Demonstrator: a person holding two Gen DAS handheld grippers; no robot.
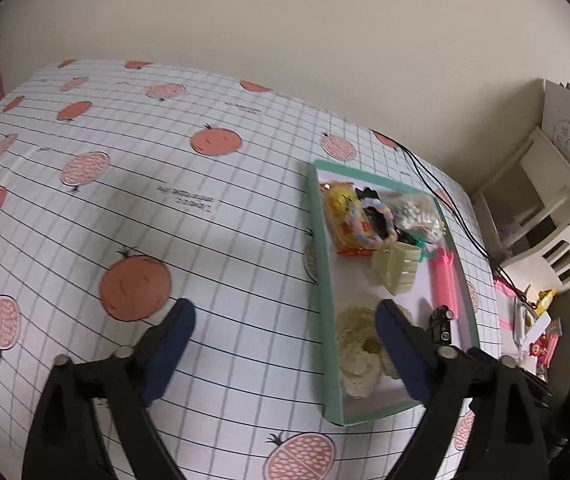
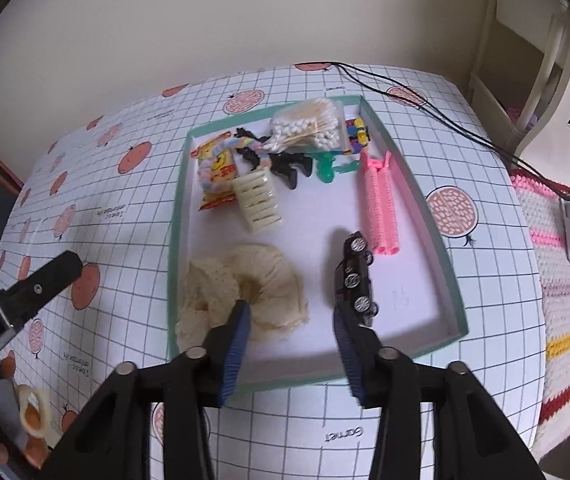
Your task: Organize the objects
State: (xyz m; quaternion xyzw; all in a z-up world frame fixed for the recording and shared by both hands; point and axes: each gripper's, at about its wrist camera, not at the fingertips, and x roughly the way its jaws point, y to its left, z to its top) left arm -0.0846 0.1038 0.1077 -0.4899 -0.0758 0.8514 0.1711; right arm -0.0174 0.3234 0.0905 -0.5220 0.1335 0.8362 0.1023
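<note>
Tray (image 2: 451, 276) with one toy car (image 2: 355, 276), two pink rollers (image 2: 381, 208), one scrunchie (image 2: 245, 280), both claws (image 2: 291, 322) (image 1: 285, 320) wide, empty.

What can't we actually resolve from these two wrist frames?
- Cream scrunchie: its near edge is hidden by the right gripper finger in the right view, and the left gripper finger covers part of it in the left view.
- Toy car: lies on its side, so its top is unseen; it is tiny in the left view.
- Snack packet: print is blurred and half covered by the pastel loop.
- Items off the tray, at right: cut off by the frame edge.

one tray (image 2: 177, 216), two pink rollers (image 2: 381, 204) (perhaps joined)
</note>
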